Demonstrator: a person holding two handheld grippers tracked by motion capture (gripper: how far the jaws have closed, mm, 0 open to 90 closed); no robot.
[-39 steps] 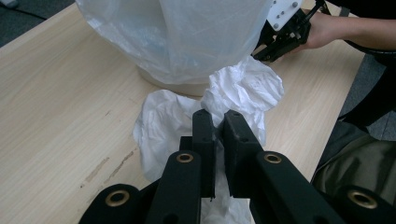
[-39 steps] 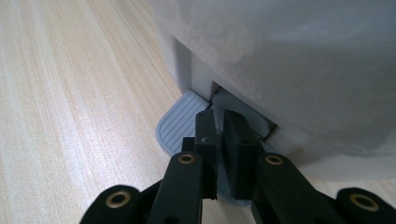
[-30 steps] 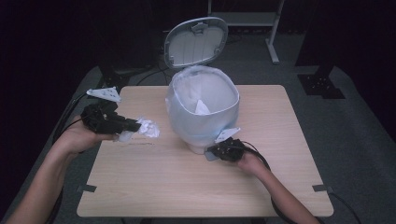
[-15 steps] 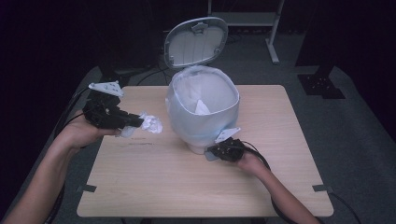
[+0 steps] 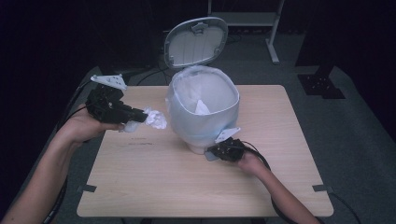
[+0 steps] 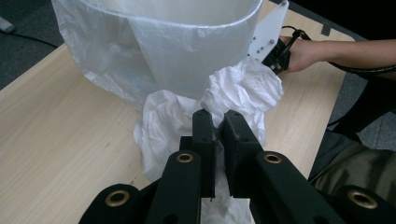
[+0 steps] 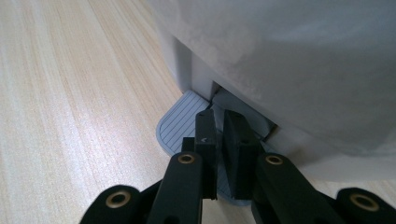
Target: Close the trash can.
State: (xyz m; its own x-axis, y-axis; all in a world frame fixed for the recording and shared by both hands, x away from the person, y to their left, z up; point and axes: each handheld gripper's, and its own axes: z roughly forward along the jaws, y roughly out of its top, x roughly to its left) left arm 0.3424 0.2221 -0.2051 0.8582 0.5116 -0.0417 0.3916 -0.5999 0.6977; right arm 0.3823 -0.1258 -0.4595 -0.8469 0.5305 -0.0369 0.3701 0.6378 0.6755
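Note:
A white pedal bin (image 5: 203, 100) lined with a clear plastic bag stands mid-table, its lid (image 5: 196, 42) tipped up behind it. My left gripper (image 5: 140, 114) is shut on a crumpled white paper wad (image 5: 156, 119) and holds it off the table just left of the bin. In the left gripper view the jaws (image 6: 217, 119) pinch the paper (image 6: 243, 88) in front of the bag-covered bin (image 6: 163, 46). My right gripper (image 5: 212, 151) is shut, with its tips (image 7: 217, 116) resting on the grey ribbed foot pedal (image 7: 180, 123) at the bin's base (image 7: 280, 46).
The wooden table (image 5: 154, 182) has bare room in front and to the right of the bin. The bag's loose skirt hangs down over the bin's sides. A metal stand (image 5: 271, 28) is on the dark floor behind the table.
My left gripper has lifted the paper wad and carried it a little to the right, closer to the bin. The right gripper has stayed on the pedal.

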